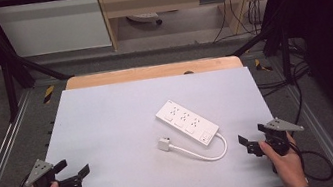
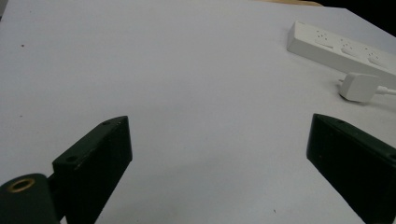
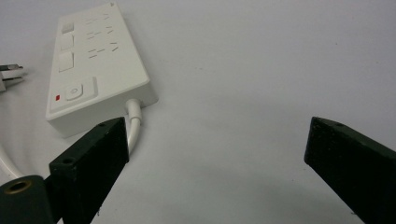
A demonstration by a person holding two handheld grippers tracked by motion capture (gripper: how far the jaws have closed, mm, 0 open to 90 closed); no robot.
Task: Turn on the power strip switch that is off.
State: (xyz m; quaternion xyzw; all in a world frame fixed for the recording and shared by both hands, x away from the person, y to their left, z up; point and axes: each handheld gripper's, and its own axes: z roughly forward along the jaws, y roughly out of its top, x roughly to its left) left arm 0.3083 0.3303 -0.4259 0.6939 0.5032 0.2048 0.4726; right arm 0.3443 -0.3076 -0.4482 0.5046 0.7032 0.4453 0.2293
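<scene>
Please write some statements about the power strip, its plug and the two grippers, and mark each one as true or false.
1. The power strip lies flat on the white table. True.
2. The plug is pushed into one of the strip's sockets. False: it lies on the table beside the strip.
3. The right gripper is shut on the cable. False: its jaws are open and hold nothing.
4. The left gripper is open. True.
</scene>
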